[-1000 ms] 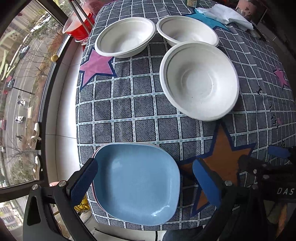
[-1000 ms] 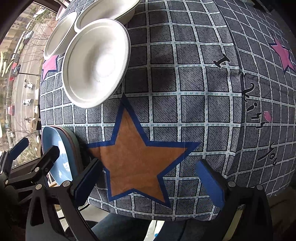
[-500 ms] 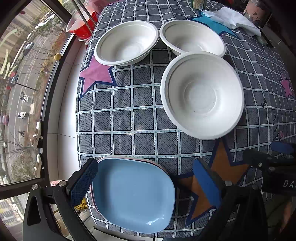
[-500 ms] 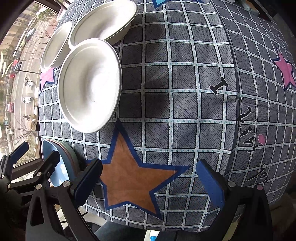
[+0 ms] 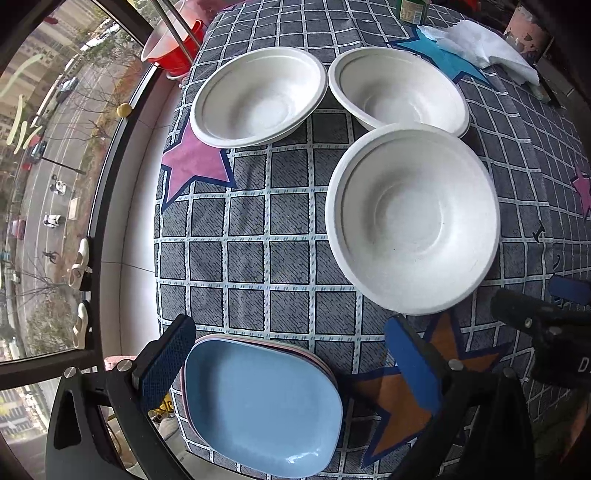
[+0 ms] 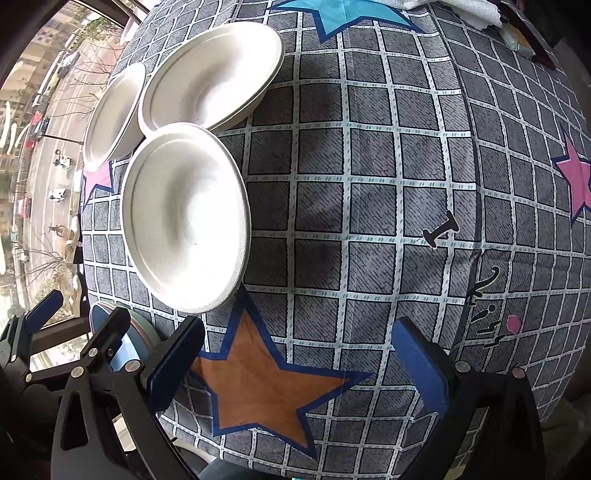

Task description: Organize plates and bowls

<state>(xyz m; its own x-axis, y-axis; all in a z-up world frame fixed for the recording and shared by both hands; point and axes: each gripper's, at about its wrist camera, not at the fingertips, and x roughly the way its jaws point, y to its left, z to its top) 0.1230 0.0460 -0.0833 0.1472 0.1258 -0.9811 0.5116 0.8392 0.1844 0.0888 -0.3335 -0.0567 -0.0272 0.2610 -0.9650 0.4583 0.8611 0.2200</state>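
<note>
A stack of plates topped by a light blue square plate (image 5: 258, 402) lies at the table's near left corner; its edge shows in the right wrist view (image 6: 138, 334). Three white bowls stand beyond it: a near one (image 5: 412, 218) (image 6: 186, 218), a far left one (image 5: 258, 96) (image 6: 112, 114) and a far right one (image 5: 399, 92) (image 6: 212, 75). My left gripper (image 5: 291, 363) is open above the blue plate, touching nothing. My right gripper (image 6: 299, 363) is open and empty over an orange star (image 6: 264, 384) on the cloth.
The table wears a grey checked cloth (image 5: 251, 236) with coloured stars. A red cup (image 5: 173, 48) stands off its far left corner by the window. A white cloth (image 5: 484, 48) and a can (image 5: 412, 9) lie at the far edge. The window ledge (image 5: 122, 206) runs along the left.
Both grippers have drawn back toward the near edge and risen; the bowls now sit lower in both views. Both stay open. Nothing on the table has moved.
</note>
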